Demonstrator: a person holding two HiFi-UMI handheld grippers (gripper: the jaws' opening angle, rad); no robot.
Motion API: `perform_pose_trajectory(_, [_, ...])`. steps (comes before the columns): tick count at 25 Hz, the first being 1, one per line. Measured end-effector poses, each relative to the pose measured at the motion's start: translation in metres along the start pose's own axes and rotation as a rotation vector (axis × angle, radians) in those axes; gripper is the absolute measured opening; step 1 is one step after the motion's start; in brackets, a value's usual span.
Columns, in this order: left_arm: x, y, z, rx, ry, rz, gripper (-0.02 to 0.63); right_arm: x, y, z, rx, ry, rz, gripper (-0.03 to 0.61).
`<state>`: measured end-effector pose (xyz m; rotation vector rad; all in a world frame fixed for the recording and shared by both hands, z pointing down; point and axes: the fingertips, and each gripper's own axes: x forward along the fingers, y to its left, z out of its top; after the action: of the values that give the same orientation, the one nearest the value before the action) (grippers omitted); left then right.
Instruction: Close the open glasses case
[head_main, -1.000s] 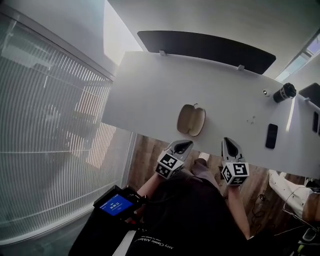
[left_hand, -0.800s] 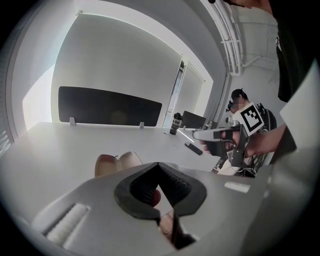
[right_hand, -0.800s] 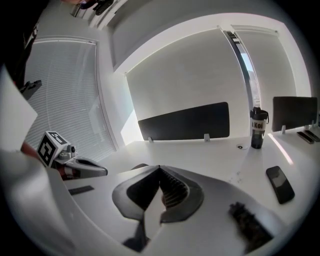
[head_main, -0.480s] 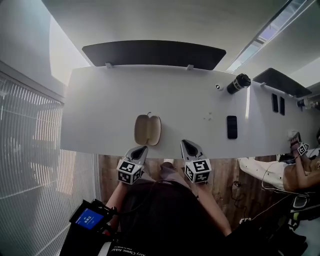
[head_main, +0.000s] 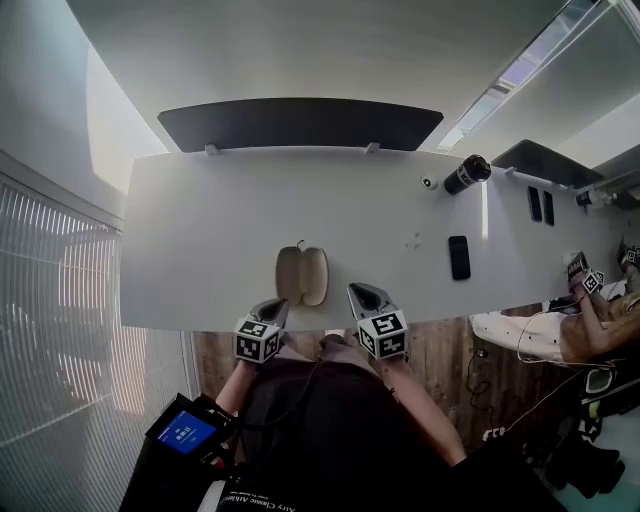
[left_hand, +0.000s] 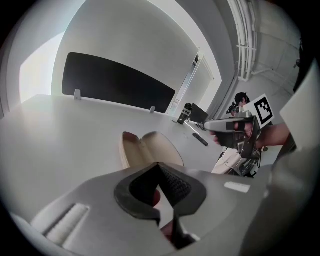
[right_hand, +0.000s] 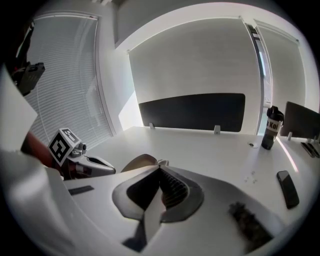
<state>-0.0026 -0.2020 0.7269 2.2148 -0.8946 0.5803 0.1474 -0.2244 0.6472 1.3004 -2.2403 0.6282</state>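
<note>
White table (head_main: 200, 230) bears black phone (head_main: 459, 257) and dark bottle (head_main: 465, 174)

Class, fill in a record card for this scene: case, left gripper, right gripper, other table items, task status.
Case: beige glasses case, lying open on the white table near its front edge
Left gripper: shut, empty, at the table edge, apart from the case
Right gripper: shut, empty, at the table edge, right of the case
Other items: black phone, dark bottle
Task status: case not yet closed

Tan glasses case (head_main: 301, 276), white table (head_main: 200, 230), black phone (head_main: 459, 257)
</note>
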Motion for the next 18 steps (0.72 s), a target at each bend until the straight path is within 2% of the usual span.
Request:
perform_pose_trajectory(5, [0.01, -0.003, 0.004, 0.012, 0.026, -0.039, 0.006, 0.015, -0.002, -0.018, -0.003, 0.066, 0.008, 0.005])
perform_pose_trajectory(10, [0.019, 0.018, 0.004, -0.012, 0.087, -0.099, 0.006, 0.044, -0.003, -0.021, 0.018, 0.111, -0.015, 0.005])
perform_pose_trajectory(18, [0.031, 0.041, -0.005, -0.172, 0.162, -0.142, 0.006, 0.063, -0.011, -0.021, 0.019, 0.147, -0.015, 0.005])
